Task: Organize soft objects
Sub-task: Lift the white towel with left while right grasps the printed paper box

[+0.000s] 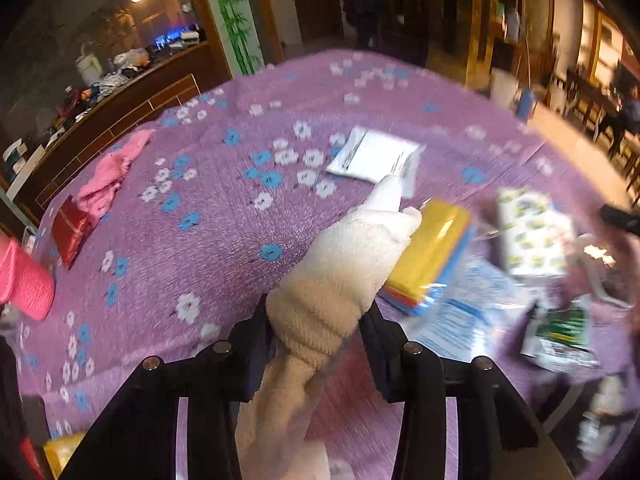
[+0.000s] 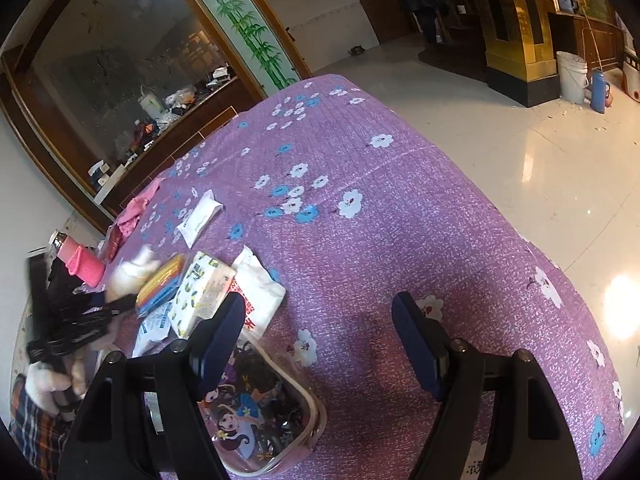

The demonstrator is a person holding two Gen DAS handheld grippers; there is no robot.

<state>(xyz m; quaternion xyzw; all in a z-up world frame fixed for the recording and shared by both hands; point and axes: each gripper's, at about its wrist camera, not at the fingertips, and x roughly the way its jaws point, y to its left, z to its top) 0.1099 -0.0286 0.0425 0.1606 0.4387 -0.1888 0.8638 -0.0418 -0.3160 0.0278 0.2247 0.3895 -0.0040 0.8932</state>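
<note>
My left gripper [image 1: 316, 332] is shut on a cream rolled towel [image 1: 340, 268] and holds it above the purple flowered cloth [image 1: 224, 240]. The towel also shows in the right wrist view [image 2: 134, 270], blurred, with the left gripper [image 2: 116, 304] on it. My right gripper [image 2: 320, 320] is open and empty above the cloth [image 2: 380, 220]. A pink cloth [image 1: 112, 172] lies at the far left. A yellow and blue packet [image 1: 434, 248] lies just right of the towel.
A white flat packet [image 1: 376, 156] lies in the middle. A patterned tissue pack [image 1: 532, 232], printed bags [image 1: 468, 312] and a red pouch [image 1: 72, 228] lie around. A pink bottle [image 1: 24, 280] stands left. A cartoon pouch [image 2: 256, 400] lies under my right gripper.
</note>
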